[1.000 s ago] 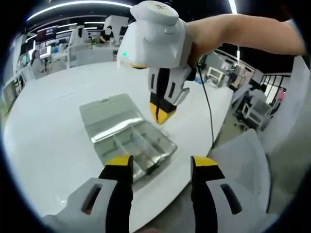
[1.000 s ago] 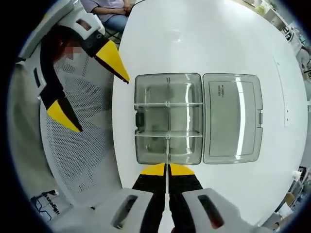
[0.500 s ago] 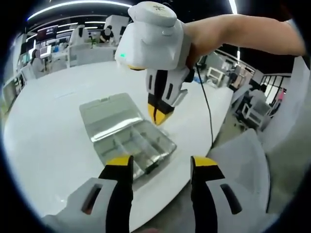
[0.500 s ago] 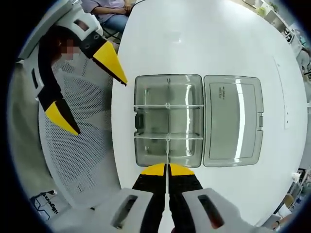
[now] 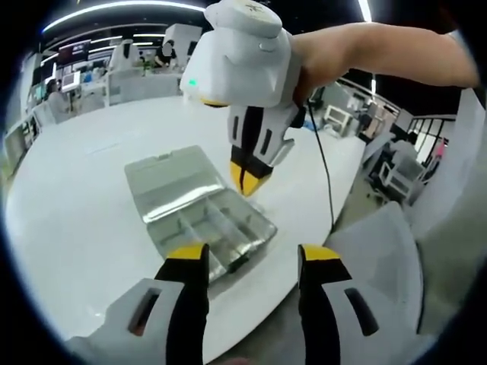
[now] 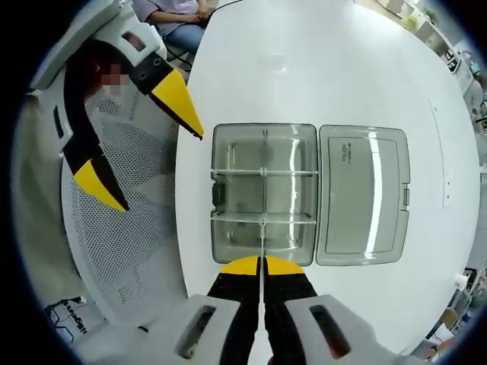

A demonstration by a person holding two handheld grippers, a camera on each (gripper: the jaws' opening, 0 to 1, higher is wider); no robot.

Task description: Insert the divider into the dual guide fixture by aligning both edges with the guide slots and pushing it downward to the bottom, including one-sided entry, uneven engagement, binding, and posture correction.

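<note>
The right gripper (image 6: 262, 266), jaws pinched narrow on a thin clear divider (image 6: 262, 242), hangs above an open clear plastic box (image 6: 263, 190) on a white table (image 6: 319, 68). The divider's far edge lies over the box's wall at six o'clock. The left gripper (image 5: 249, 262) waits with jaws wide, off the table edge. Judged from here: keep the divider upright, seat both edges evenly, then press straight down.
</note>
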